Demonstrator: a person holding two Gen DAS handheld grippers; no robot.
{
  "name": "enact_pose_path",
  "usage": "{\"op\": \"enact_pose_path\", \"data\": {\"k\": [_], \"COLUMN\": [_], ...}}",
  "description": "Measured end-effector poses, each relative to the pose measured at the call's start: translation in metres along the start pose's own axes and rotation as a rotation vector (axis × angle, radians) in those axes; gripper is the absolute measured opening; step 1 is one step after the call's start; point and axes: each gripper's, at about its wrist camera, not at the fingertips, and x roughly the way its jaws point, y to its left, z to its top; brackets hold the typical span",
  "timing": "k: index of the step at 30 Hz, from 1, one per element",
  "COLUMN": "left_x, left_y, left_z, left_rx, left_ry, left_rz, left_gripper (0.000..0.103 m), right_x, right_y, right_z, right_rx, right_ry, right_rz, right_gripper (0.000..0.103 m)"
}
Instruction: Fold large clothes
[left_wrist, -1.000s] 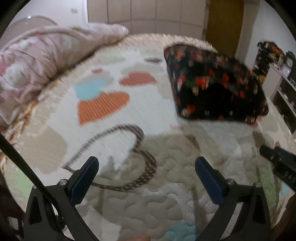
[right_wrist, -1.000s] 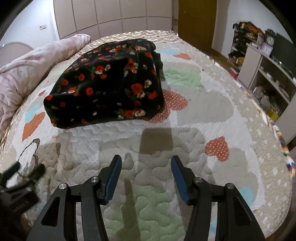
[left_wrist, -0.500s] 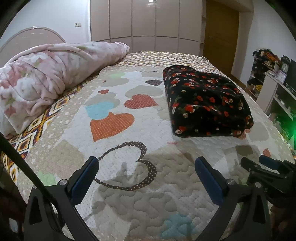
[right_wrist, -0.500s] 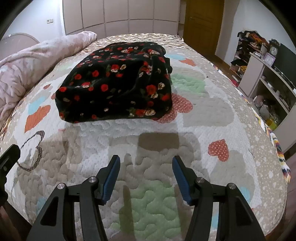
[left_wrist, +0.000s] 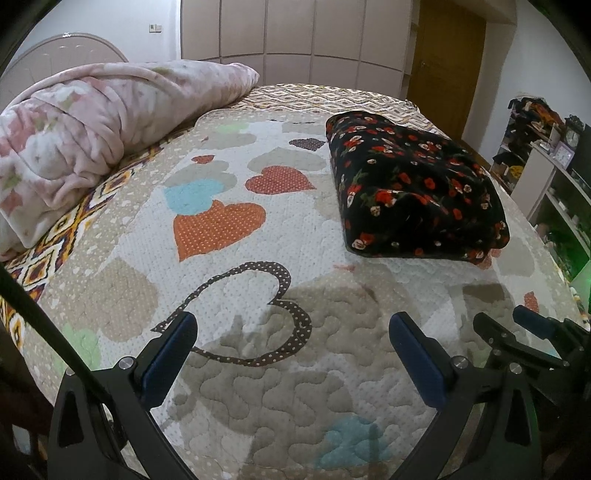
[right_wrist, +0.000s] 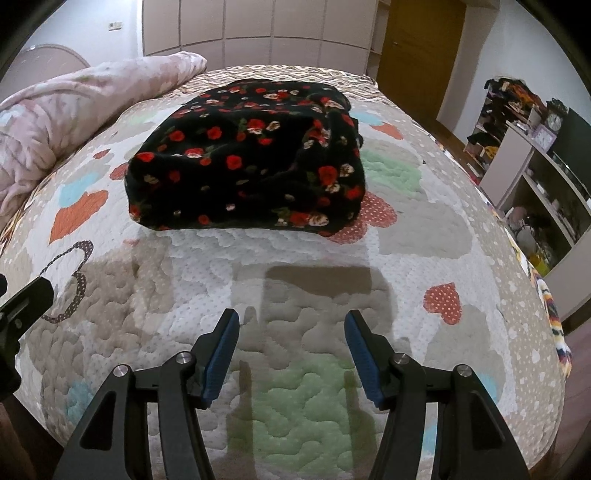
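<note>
floral garment (right_wrist: 247, 158) lies folded on the bed (right_wrist: 424, 236), likely finished; left gripper (left_wrist: 291, 354) and right gripper (right_wrist: 291, 350) hover nearby, jaws wide, empty.

A bed carried everything, covered by a quilted bedspread (left_wrist: 229, 229) in white and beige with coloured hearts and a diamond-patterned border along its far and left edges. A black floral garment (left_wrist: 413, 188), folded into a thick rectangular bundle, lay flat on the quilt toward the far right side; in the right wrist view the same bundle (right_wrist: 247, 162) sat near the middle of the bed. A pink fleece blanket (left_wrist: 92, 129) lay bunched along the left side, well apart from the bundle.
</note>
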Motion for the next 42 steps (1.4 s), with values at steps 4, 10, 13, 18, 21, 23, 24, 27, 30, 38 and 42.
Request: {"op": "enact_pose_path", "data": {"k": [4,10,13,18,21,23,24,27,30,38,42], "left_x": [0.003,0.007,0.008,0.008,0.008,0.009,0.009,0.010,0.011,0.014,0.017], "left_y": [0.001,0.001,0.001,0.000,0.000,0.000,0.000,0.001,0.001,0.001,0.001], "left_z": [0.000,-0.001,-0.001,-0.001,-0.001,-0.001,-0.001,-0.001,-0.002,-0.002,-0.003], "left_rx": [-0.004,-0.006,-0.005,-0.005,-0.005,-0.006,-0.004,-0.004,0.000,0.003,0.001], "left_ry": [0.016,0.031,0.031,0.031,0.030,0.031,0.031,0.036,0.039,0.048,0.059], "left_rz": [-0.010,-0.008,-0.009,-0.008,-0.007,-0.006,-0.005,-0.002,-0.002,0.002,0.002], "left_gripper": [0.103,0.103,0.103,0.103,0.103,0.103,0.103,0.103,0.103,0.103,0.103], "right_x": [0.001,0.002,0.004,0.004,0.004,0.004,0.005,0.006,0.006,0.009,0.011], "right_y": [0.003,0.005,0.006,0.007,0.008,0.008,0.009,0.009,0.009,0.010,0.012], "right_z": [0.001,0.001,0.001,0.000,0.001,0.000,0.001,0.000,0.000,-0.001,-0.001], "right_rx": [-0.012,-0.023,-0.025,-0.029,-0.029,-0.030,-0.031,-0.032,-0.032,-0.041,-0.049], "right_ry": [0.000,0.004,0.006,0.006,0.006,0.007,0.008,0.011,0.010,0.015,0.016], "right_rz": [0.004,0.005,0.006,0.007,0.008,0.008,0.008,0.008,0.008,0.011,0.015], "right_gripper": [0.064,0.064,0.064,0.064,0.064,0.064,0.064,0.064,0.064,0.064,0.064]}}
